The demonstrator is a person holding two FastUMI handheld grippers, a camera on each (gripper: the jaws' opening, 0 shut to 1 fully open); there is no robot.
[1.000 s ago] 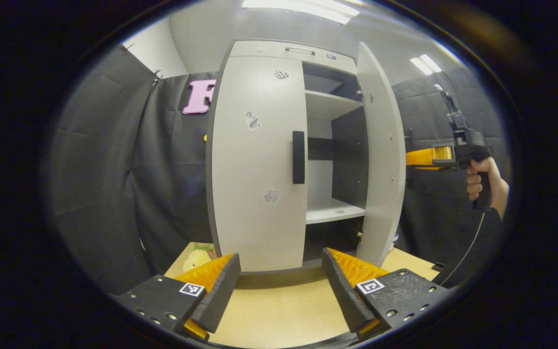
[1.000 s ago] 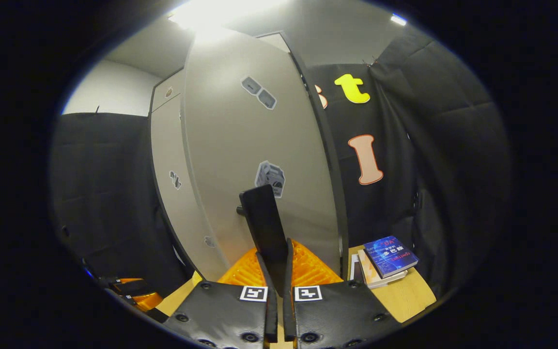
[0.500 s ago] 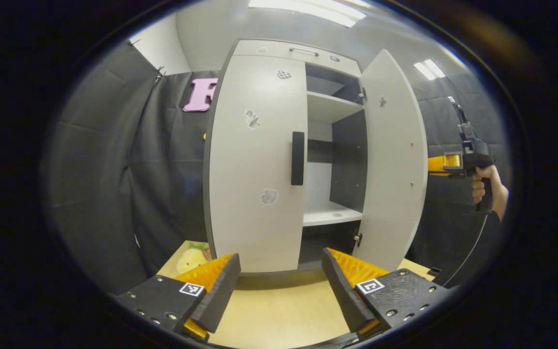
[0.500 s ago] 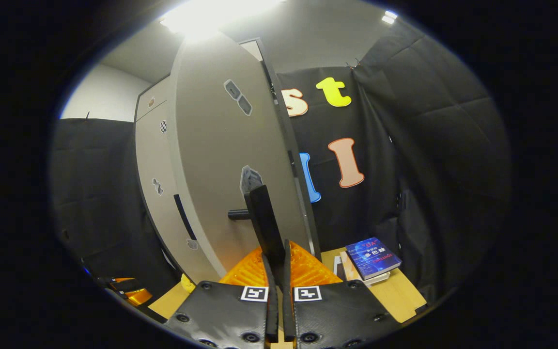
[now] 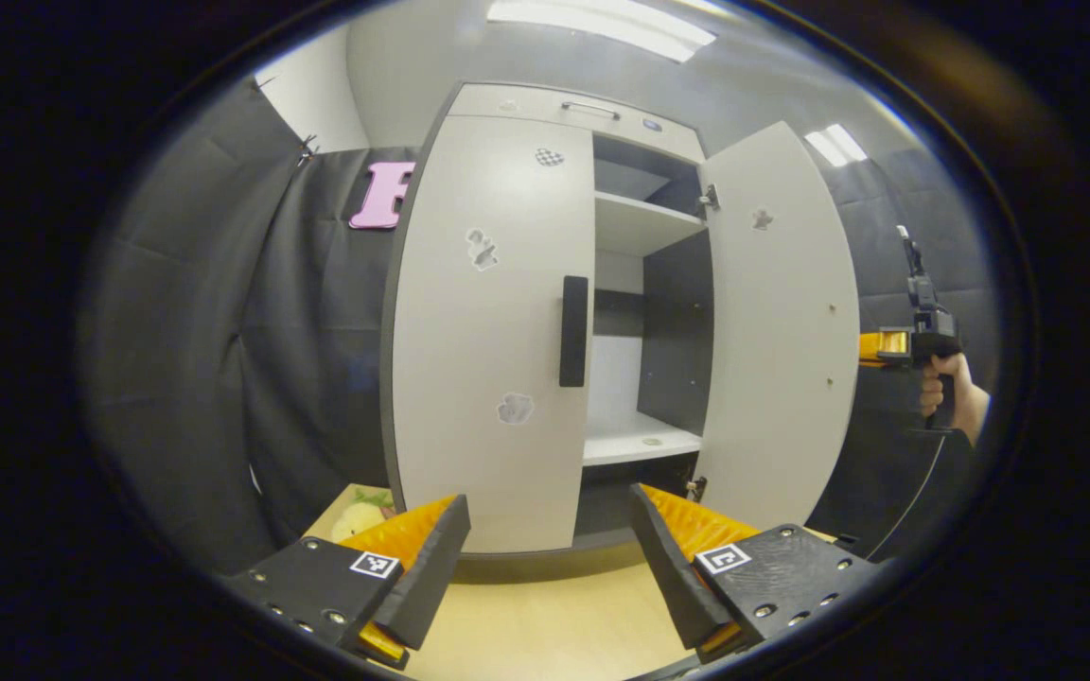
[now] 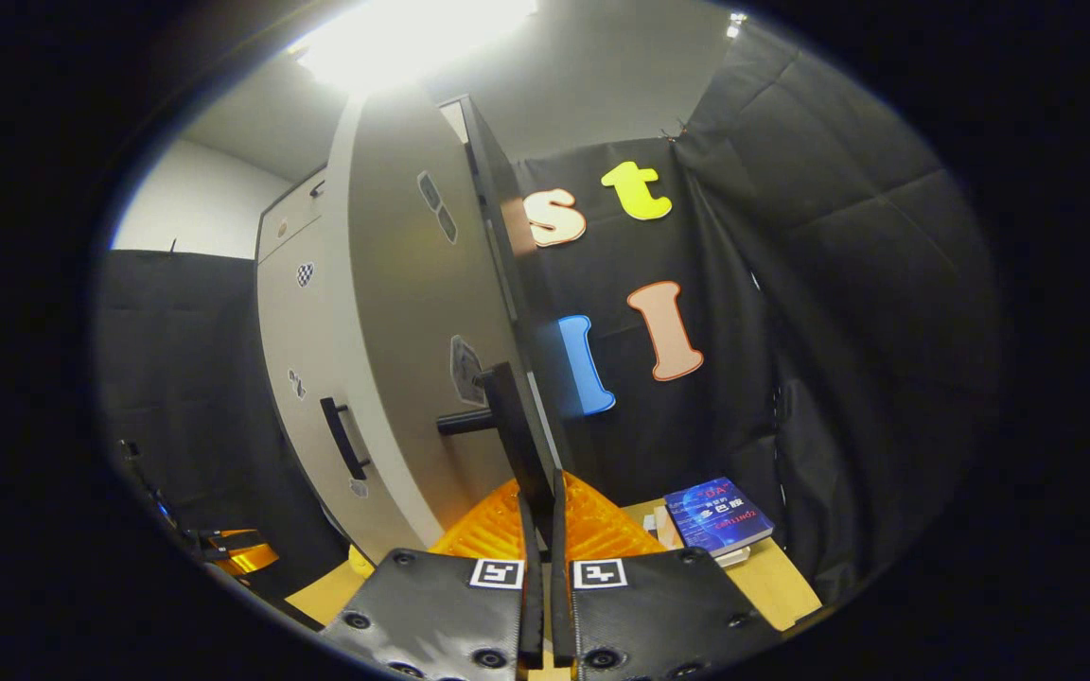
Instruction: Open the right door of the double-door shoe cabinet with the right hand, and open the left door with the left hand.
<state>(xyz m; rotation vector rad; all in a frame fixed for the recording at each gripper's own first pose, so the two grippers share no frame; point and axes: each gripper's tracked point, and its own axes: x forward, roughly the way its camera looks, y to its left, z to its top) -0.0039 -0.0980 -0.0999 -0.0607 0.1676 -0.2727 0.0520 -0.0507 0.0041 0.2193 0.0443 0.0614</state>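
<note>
- Clamped together on the black handle (image 6: 513, 437) of the right door (image 6: 413, 322), the right gripper (image 6: 543, 567) has both fingers pressing the bar; the left gripper (image 5: 545, 558) waits with its fingers spread wide apart, gripping nothing.
- Shoe cabinet (image 5: 545, 312) stands upright on the table, its right door (image 5: 777, 331) swung wide so the shelves (image 5: 644, 222) inside show, its left door (image 5: 493, 331) shut with its own handle (image 5: 574, 331) untouched.
- Step in hand, as I judge it: the right door's opening is nearly or fully done; the left door is not begun.
- Next the left gripper would need to rise and advance to that handle, close on it, then pull in an arc leftward.
- Pale wooden table (image 5: 545, 624) carries books (image 6: 717, 515) beside the cabinet; black cloth walls (image 5: 223, 331) surround it, ceiling lights above.
</note>
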